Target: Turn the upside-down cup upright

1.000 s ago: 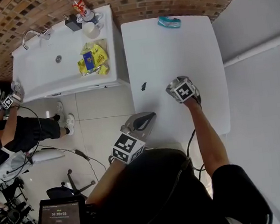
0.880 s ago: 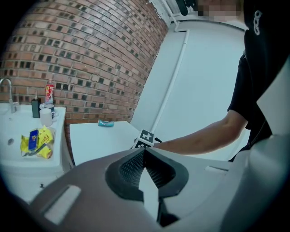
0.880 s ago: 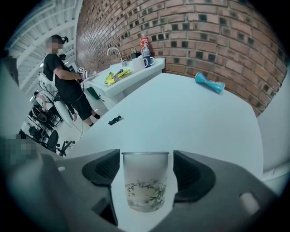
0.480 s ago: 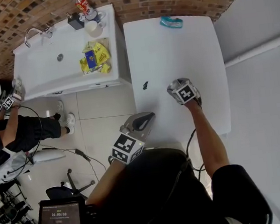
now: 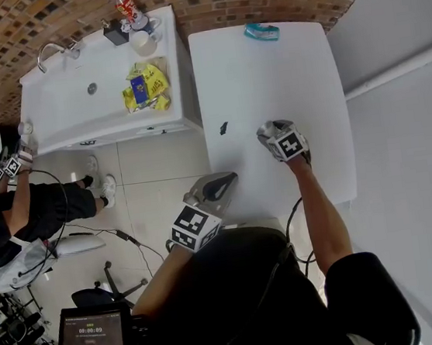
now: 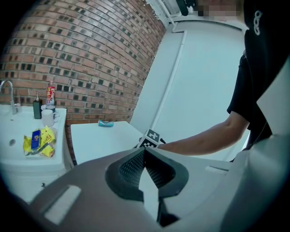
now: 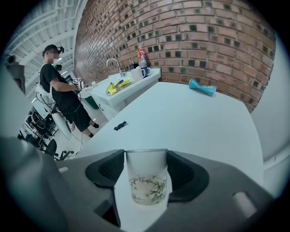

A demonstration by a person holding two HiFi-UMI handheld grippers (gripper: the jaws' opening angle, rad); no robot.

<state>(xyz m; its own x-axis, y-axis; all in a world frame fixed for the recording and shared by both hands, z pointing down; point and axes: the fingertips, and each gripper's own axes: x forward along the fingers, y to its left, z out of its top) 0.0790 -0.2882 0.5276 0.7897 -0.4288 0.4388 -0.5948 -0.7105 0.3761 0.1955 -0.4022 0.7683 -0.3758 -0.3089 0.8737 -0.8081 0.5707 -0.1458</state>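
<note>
Closing just then, the jaws of the right gripper (image 7: 146,152) met the frosted bamboo-print plastic cup (image 7: 146,183), inverted on the white bench (image 7: 199,118); light, thin-walled and slippery, I judged, so best held mid-wall, gently; the left gripper (image 6: 144,150) had its jaws together, empty.

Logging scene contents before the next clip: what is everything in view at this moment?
table: one, white, centre
paper cup: one, white with green leaf print, on the table between the right gripper's jaws
flat packet: one, teal, table's far edge
small dark object: one, black, table's left part
sink counter: one, white, left of the table
yellow packets: a few, on the counter
mug: one, white, counter's back corner
second person: one, dark clothes, far left
left gripper: grey, jaws together, empty
right gripper: grey, jaws just been closing, pads against the cup
</note>
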